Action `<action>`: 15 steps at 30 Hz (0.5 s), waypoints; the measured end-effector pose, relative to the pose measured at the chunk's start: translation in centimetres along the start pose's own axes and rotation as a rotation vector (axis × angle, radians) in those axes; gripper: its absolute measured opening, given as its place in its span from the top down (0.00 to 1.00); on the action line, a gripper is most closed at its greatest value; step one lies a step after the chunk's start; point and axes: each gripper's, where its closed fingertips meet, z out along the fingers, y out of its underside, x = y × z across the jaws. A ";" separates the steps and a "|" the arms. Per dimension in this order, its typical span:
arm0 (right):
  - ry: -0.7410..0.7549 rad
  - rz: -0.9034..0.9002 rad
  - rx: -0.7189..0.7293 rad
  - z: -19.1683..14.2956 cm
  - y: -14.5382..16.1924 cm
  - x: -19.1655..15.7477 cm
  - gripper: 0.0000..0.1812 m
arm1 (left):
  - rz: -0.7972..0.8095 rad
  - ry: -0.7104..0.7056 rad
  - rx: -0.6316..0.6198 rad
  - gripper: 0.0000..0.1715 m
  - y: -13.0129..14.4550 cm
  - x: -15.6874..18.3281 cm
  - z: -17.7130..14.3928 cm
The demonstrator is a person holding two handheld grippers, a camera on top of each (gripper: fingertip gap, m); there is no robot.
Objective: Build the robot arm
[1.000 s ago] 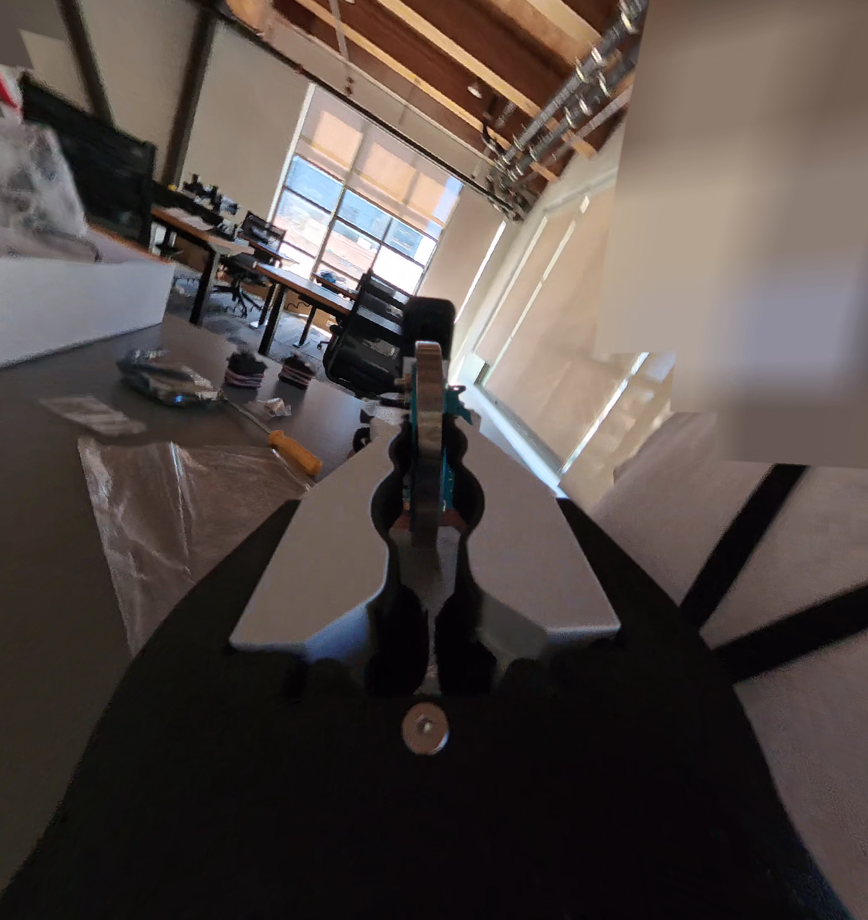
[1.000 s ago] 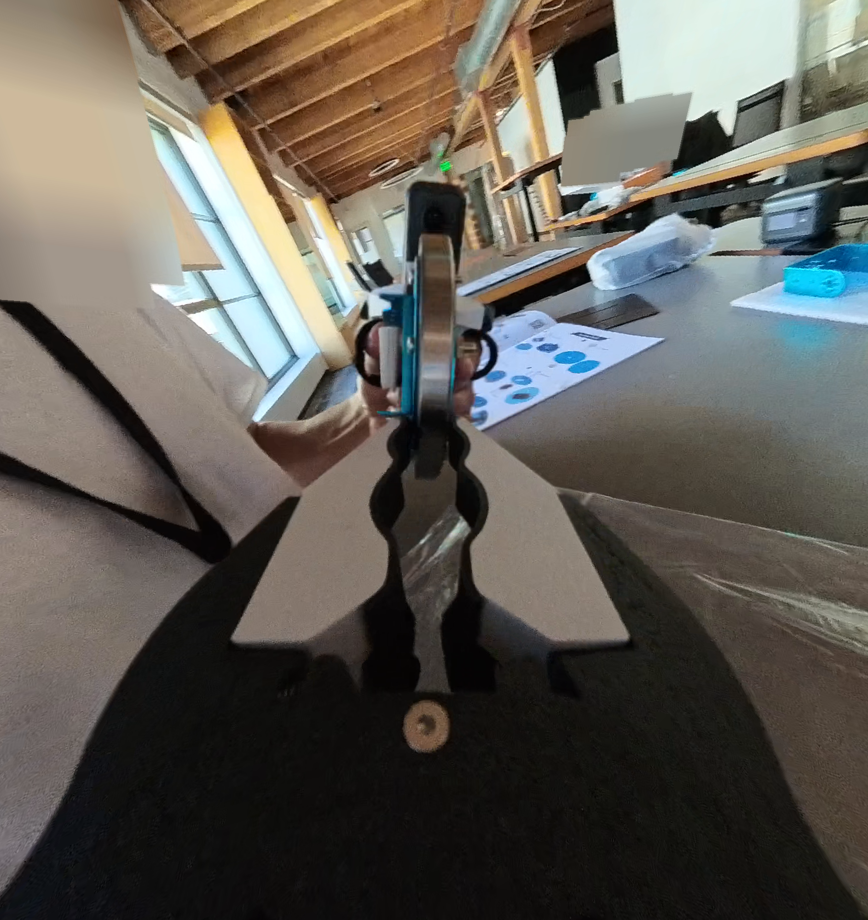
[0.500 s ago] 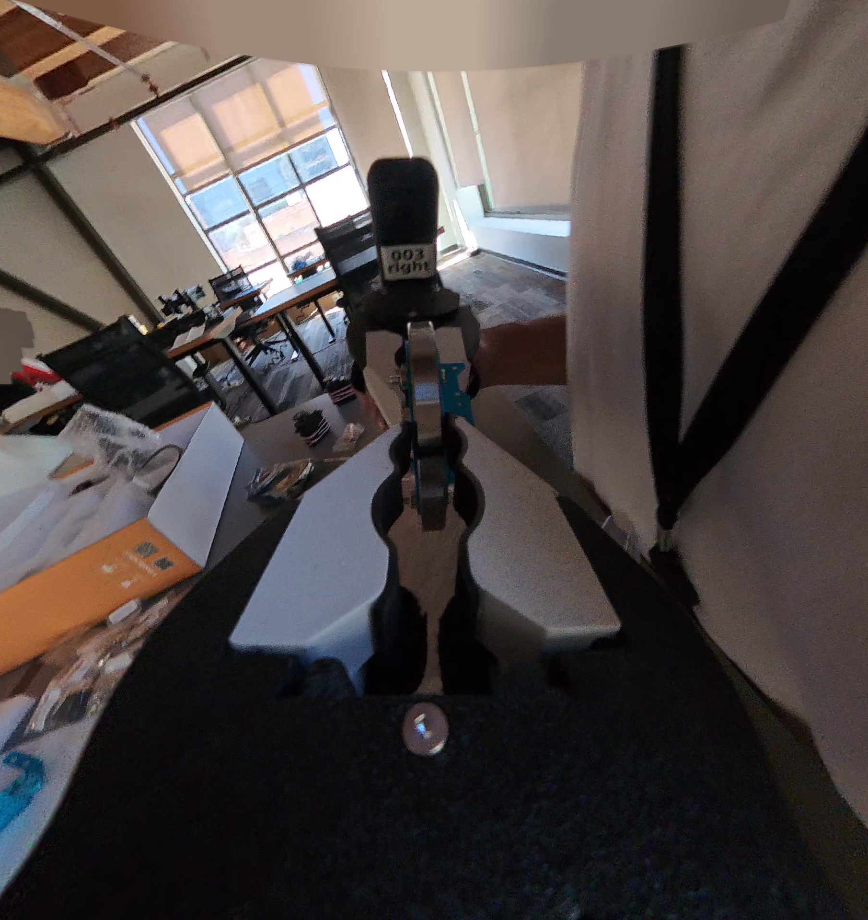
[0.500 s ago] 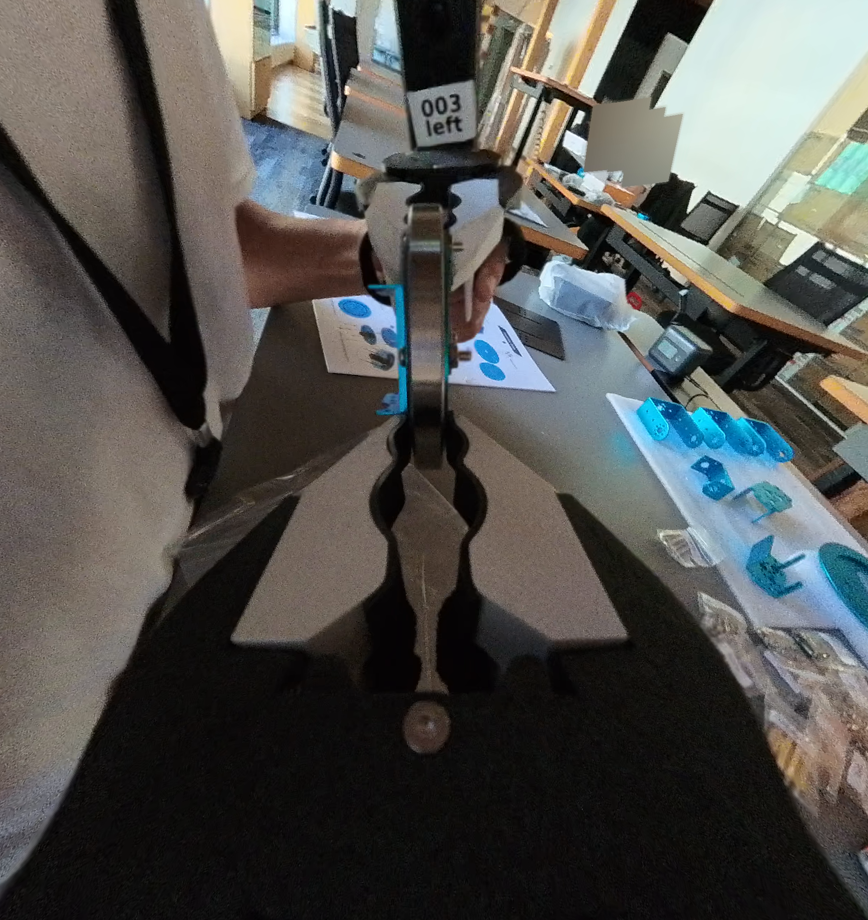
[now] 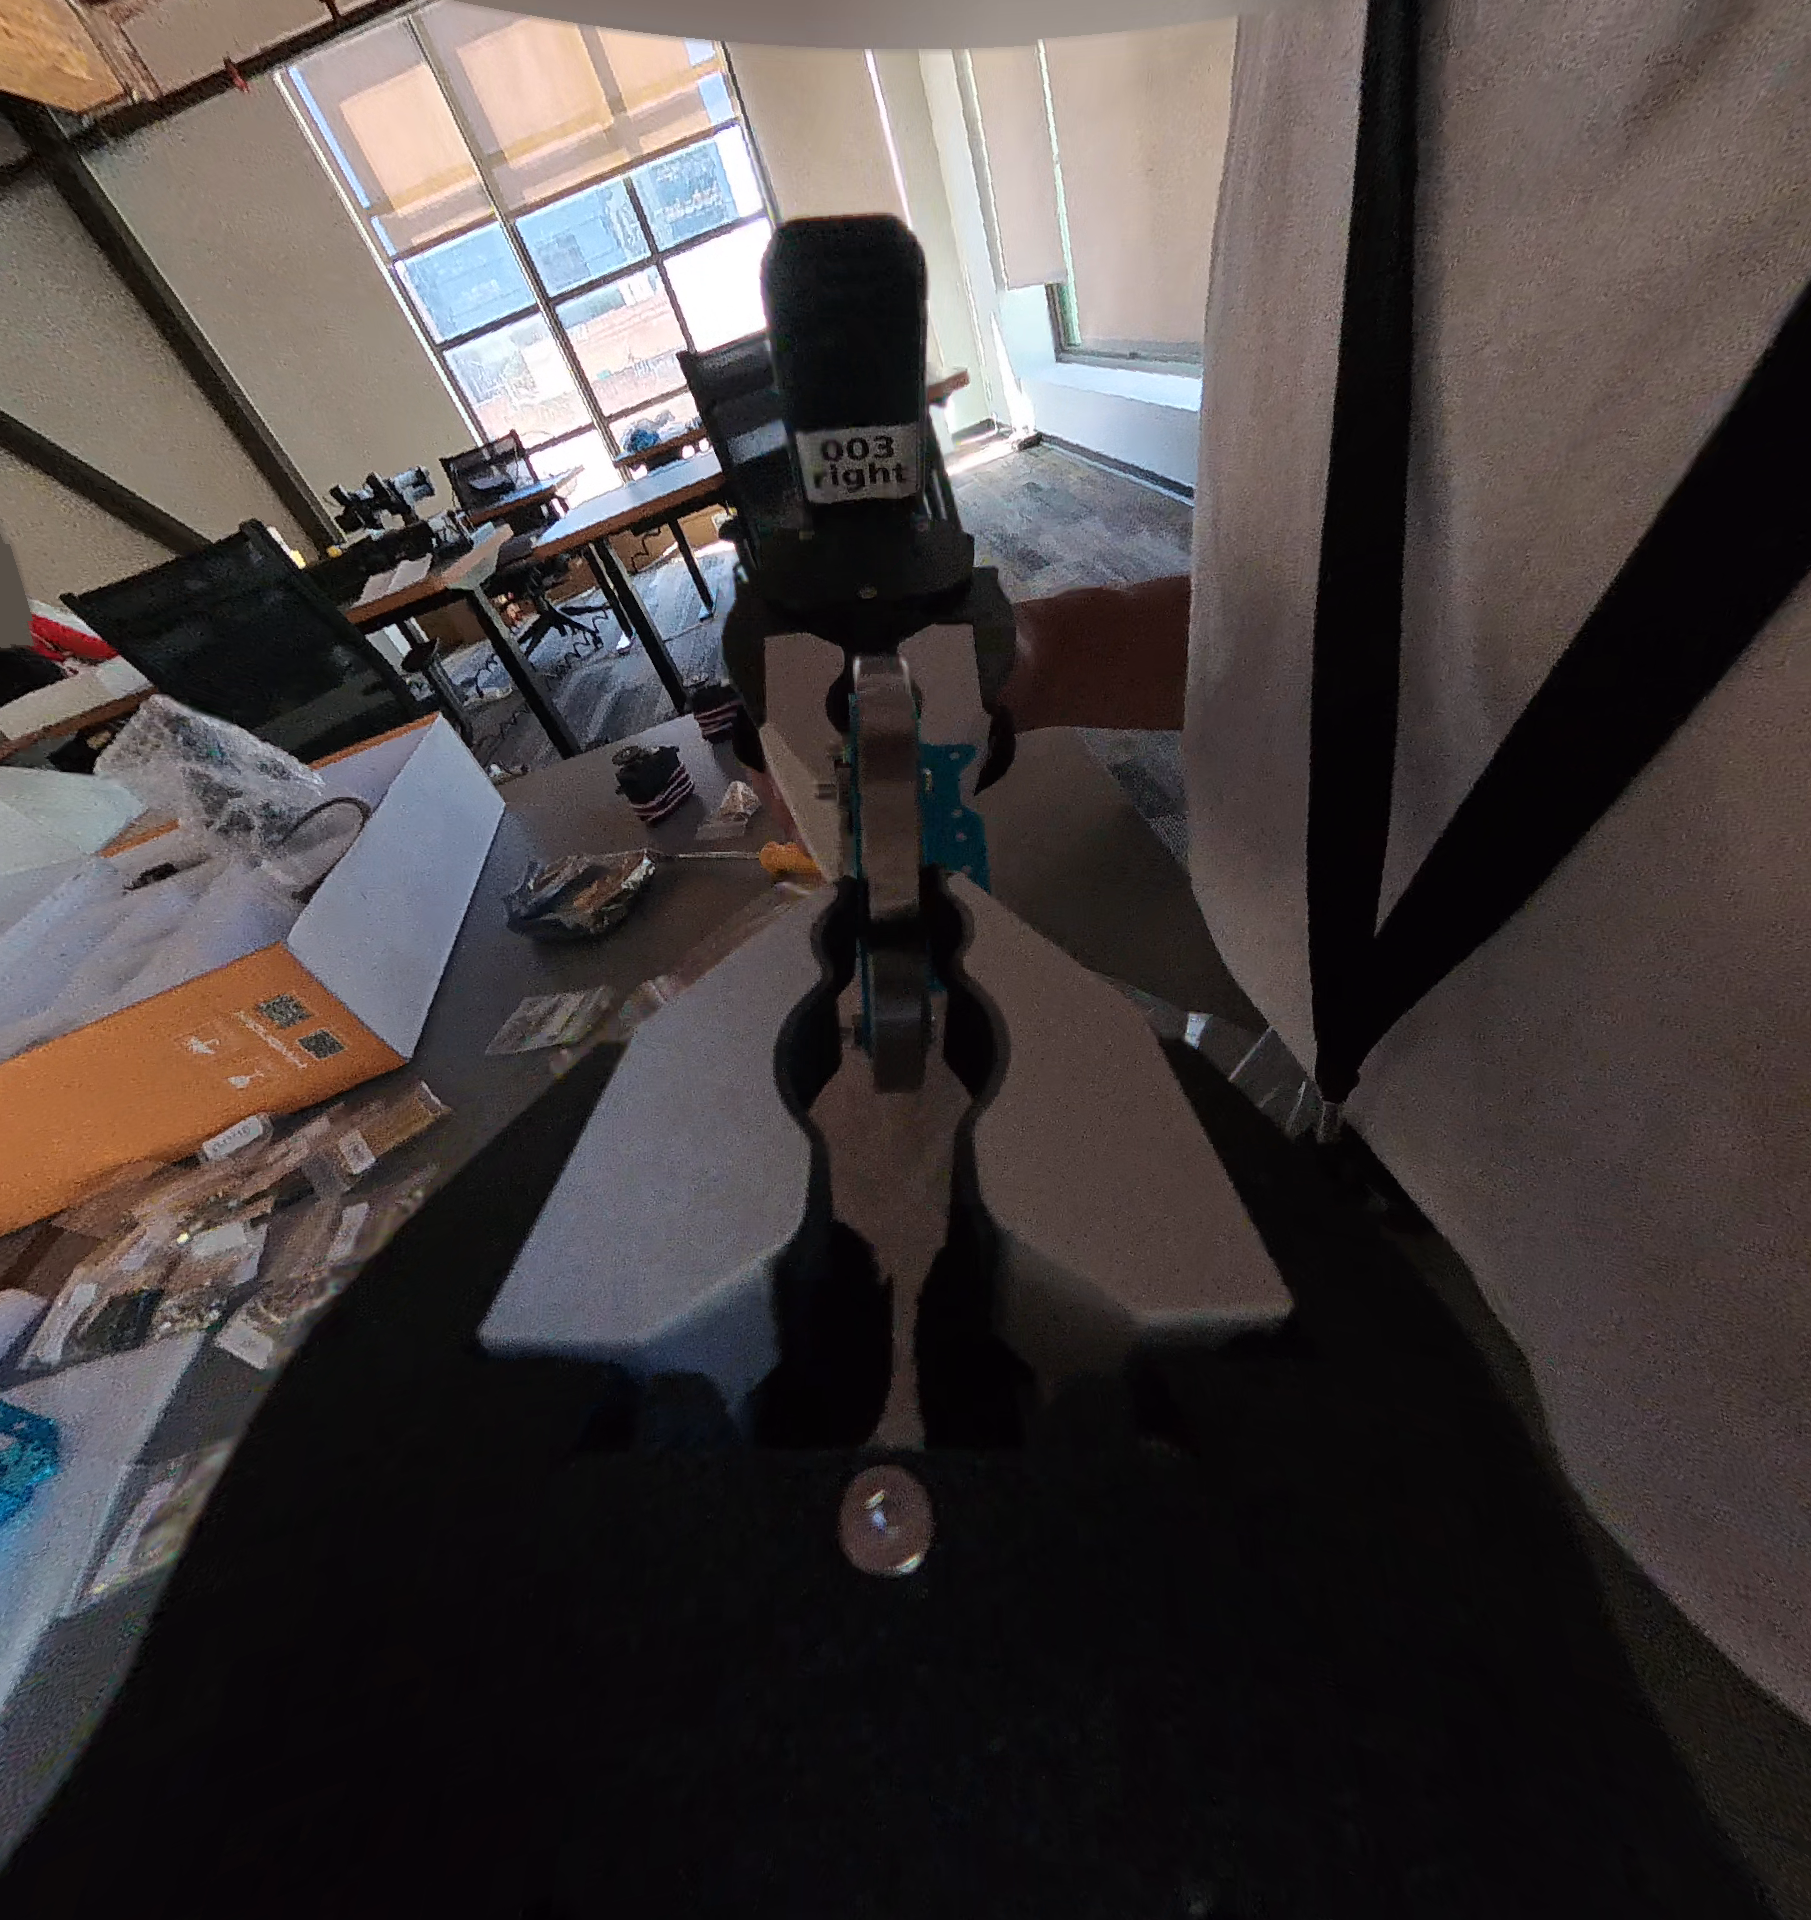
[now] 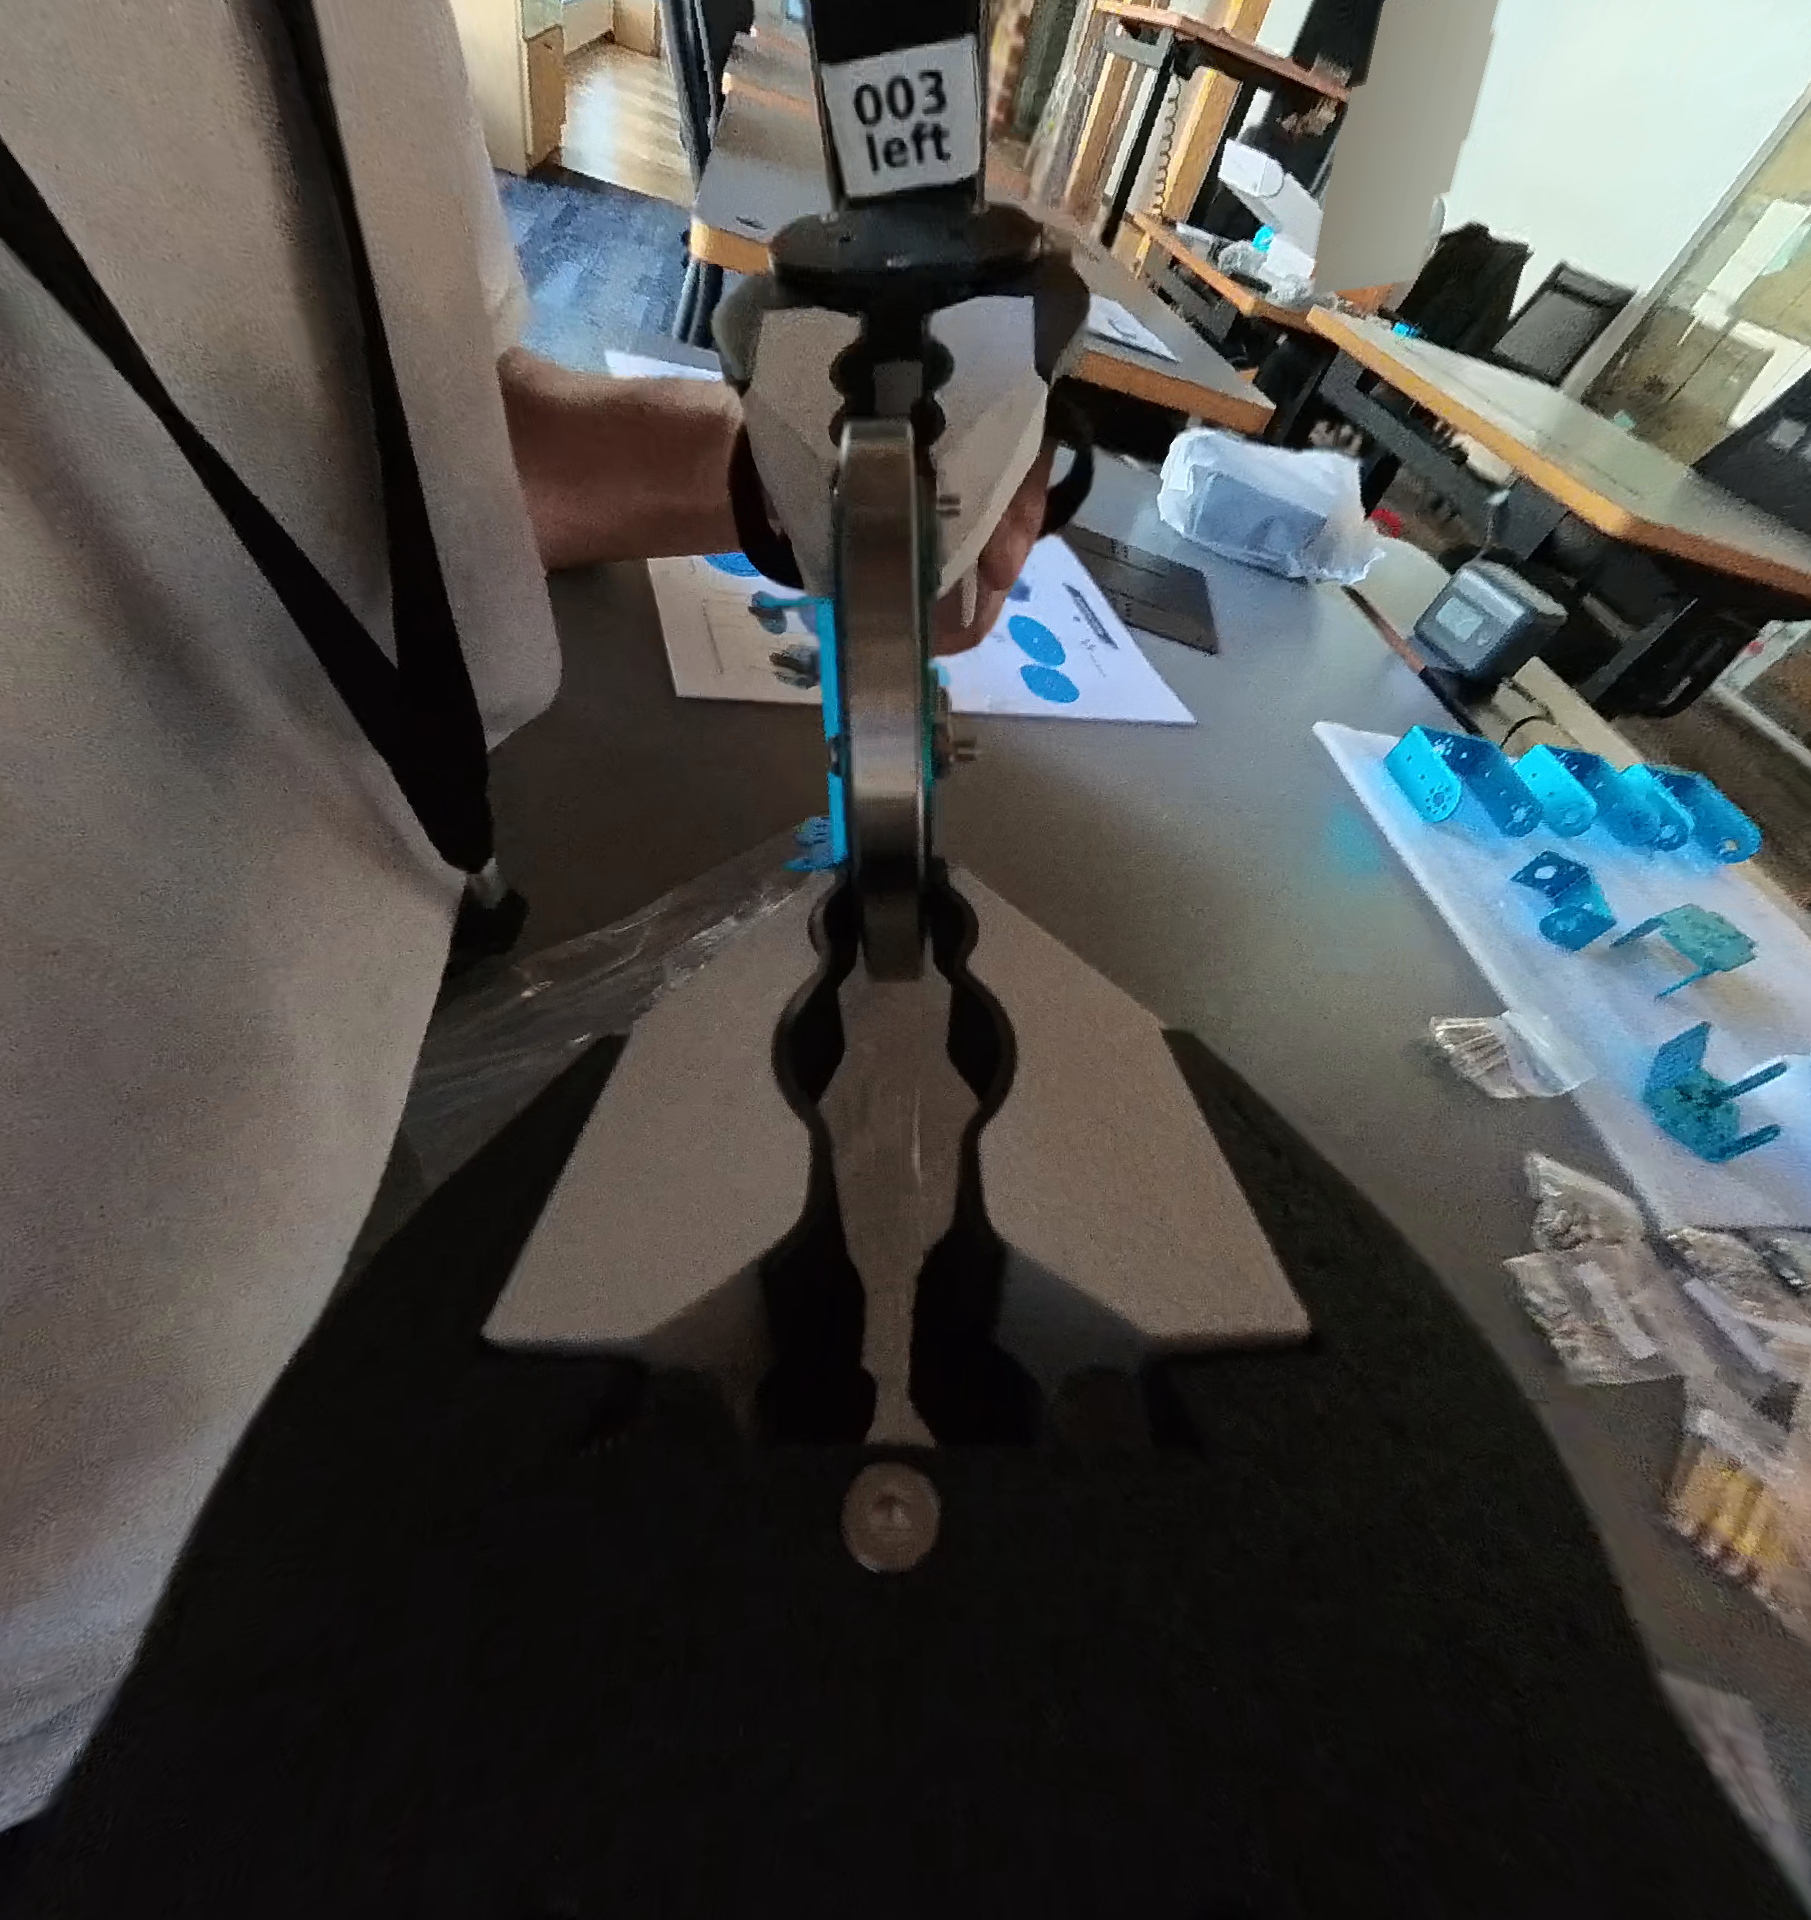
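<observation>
A silver metal ring (image 5: 888,821) with a blue perforated bracket (image 5: 951,821) fixed to it is held edge-on between both grippers, above a grey table (image 6: 1140,883). My left gripper (image 5: 893,899) is shut on the ring's near edge. The right gripper's black body (image 5: 859,561) faces it from the far side, with a hand behind it. In the right wrist view my right gripper (image 6: 885,891) is shut on the same ring (image 6: 880,675), with blue plate (image 6: 830,717) on its left face. The left gripper's body (image 6: 896,249) grips the far edge.
A person's light shirt with a black strap (image 5: 1555,727) is close beside the grippers. An orange and white box (image 5: 205,1018), a servo (image 5: 657,784) and a yellow-handled screwdriver (image 5: 787,857) lie on the table. Blue brackets (image 6: 1566,800), parts sachets (image 6: 1659,1299), a printed sheet (image 6: 1036,665) and a clear bag (image 6: 620,966) lie there too. The gap from one gripper's tips to the other's is roughly 6 cm.
A second ago both views looked level across the room. They have tipped down toward the table. Both grippers have stayed shut on the ring, with little shift in the last half second.
</observation>
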 end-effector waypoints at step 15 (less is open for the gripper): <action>-0.262 0.396 -0.335 1.5 8.2 -3.9 0.83 | -0.001 0.081 -0.267 0.93 5.8 2.6 2.4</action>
